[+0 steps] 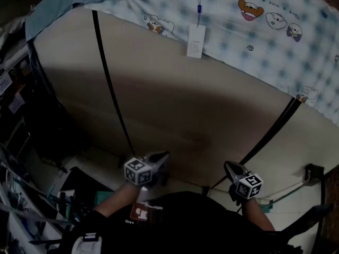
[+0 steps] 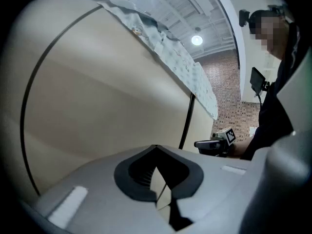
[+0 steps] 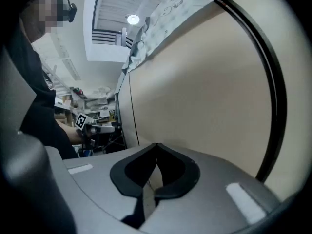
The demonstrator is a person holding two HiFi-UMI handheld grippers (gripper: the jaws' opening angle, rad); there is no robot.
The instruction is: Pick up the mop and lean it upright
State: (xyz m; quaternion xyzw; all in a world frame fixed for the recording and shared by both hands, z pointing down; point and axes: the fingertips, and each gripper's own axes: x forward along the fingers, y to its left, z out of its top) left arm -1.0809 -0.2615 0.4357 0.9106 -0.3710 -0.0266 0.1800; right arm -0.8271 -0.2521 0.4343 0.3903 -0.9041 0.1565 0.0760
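Beige mattress (image 1: pixel 201 105) bears two black straps (image 1: pixel 108 78); left claw (image 1: pixel 165 156), right claw (image 1: pixel 228 166) pressed together.

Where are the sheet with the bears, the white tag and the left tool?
sheet (image 1: pixel 275 36): head view, on the checked cloth just below the cartoon animals.
white tag (image 1: pixel 195 41): head view, middle of the hanging card.
left tool (image 1: pixel 163 155): head view, at its shut tips.

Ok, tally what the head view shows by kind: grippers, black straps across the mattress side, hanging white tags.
Grippers: 2 (left gripper, right gripper)
Black straps: 2
White tags: 1
Total: 5
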